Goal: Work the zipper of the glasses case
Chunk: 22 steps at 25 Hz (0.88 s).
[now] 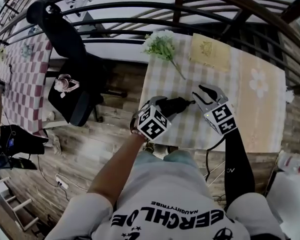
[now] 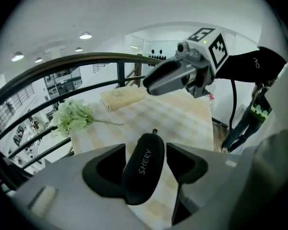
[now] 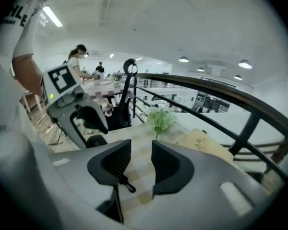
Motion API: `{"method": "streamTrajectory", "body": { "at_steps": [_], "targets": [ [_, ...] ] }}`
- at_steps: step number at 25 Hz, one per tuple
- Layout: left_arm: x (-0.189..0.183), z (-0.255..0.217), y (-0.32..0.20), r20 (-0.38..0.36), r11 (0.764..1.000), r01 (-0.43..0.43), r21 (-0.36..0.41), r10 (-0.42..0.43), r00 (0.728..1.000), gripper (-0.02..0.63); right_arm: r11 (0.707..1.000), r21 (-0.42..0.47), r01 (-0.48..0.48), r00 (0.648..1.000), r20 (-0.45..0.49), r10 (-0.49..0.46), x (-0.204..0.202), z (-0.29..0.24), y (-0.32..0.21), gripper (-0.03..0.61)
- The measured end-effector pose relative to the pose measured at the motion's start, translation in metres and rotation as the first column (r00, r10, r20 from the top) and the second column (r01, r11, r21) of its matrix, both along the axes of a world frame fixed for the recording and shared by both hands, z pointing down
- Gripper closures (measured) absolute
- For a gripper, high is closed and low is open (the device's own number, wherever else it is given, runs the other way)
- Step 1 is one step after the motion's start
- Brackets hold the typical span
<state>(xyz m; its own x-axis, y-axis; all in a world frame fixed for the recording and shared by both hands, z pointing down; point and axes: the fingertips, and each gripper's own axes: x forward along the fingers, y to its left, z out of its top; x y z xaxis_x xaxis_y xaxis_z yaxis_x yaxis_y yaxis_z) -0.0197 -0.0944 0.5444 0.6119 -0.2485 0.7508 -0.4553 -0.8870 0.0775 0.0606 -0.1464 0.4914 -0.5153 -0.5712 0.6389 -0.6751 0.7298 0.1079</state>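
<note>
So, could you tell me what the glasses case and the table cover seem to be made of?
Case: probably a moulded shell with a matte black, leather-like skin; it shows a soft dull sheen and white printed lettering. Cover: seemingly woven cloth, matte, in a beige-and-white check; oilcloth can't be ruled out.

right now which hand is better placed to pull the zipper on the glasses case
Right. The left tool is shut on the glasses case, so it is occupied steadying it. The right tool is open and empty, close to the zipper pull at the case's free end.
</note>
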Motion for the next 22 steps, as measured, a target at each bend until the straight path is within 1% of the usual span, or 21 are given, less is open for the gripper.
{"method": "streamTrajectory", "body": {
  "at_steps": [1,3,6,8,10,11,12,13,14,16,19,22],
  "targets": [
    [0.000,-0.001,0.000,-0.009,1.000,0.024,-0.005,-0.024,1.000,0.346,0.998,-0.016,0.065,0.997,-0.042,-0.066,-0.004,0.008,0.001,0.414],
    [0.001,0.002,0.001,-0.010,0.998,0.054,-0.015,-0.054,0.998,0.361,0.978,-0.046,0.202,0.971,-0.123,-0.207,-0.011,0.023,0.003,0.414],
    [0.005,0.012,0.003,-0.014,0.992,0.109,-0.058,-0.110,0.994,0.367,0.925,-0.099,0.367,0.905,-0.193,-0.380,-0.019,0.042,0.006,0.423],
    [0.003,0.021,0.002,0.000,0.983,0.156,-0.092,-0.157,0.988,0.367,0.889,-0.126,0.439,0.863,-0.215,-0.457,-0.024,0.050,0.006,0.430],
    [-0.004,0.033,0.001,0.047,0.975,0.191,-0.110,-0.187,0.981,0.370,0.857,-0.145,0.495,0.824,-0.236,-0.515,-0.028,0.057,0.004,0.428],
    [-0.007,0.038,0.001,0.067,0.972,0.205,-0.116,-0.198,0.978,0.385,0.841,-0.153,0.519,0.803,-0.251,-0.541,-0.030,0.061,0.003,0.426],
    [-0.008,0.041,0.001,0.072,0.969,0.218,-0.118,-0.211,0.975,0.423,0.825,-0.160,0.543,0.779,-0.272,-0.565,-0.030,0.065,0.001,0.420],
    [-0.008,0.043,0.000,0.067,0.966,0.230,-0.116,-0.223,0.973,0.422,0.806,-0.168,0.567,0.751,-0.295,-0.590,-0.030,0.069,0.000,0.409],
    [-0.008,0.043,-0.001,0.058,0.965,0.237,-0.112,-0.232,0.971,0.422,0.785,-0.179,0.594,0.720,-0.319,-0.617,-0.029,0.074,-0.002,0.408],
    [-0.008,0.043,-0.001,0.049,0.964,0.244,-0.106,-0.240,0.970,0.422,0.727,-0.212,0.653,0.641,-0.357,-0.680,-0.029,0.084,-0.002,0.400],
    [-0.008,0.044,0.001,0.041,0.961,0.257,-0.098,-0.254,0.966,0.422,0.621,-0.274,0.734,0.500,-0.400,-0.768,-0.029,0.100,0.002,0.397],
    [-0.008,0.044,0.004,0.048,0.961,0.265,-0.081,-0.262,0.964,0.422,0.512,-0.325,0.795,0.354,-0.437,-0.827,-0.031,0.116,0.006,0.399]
  ]
}}
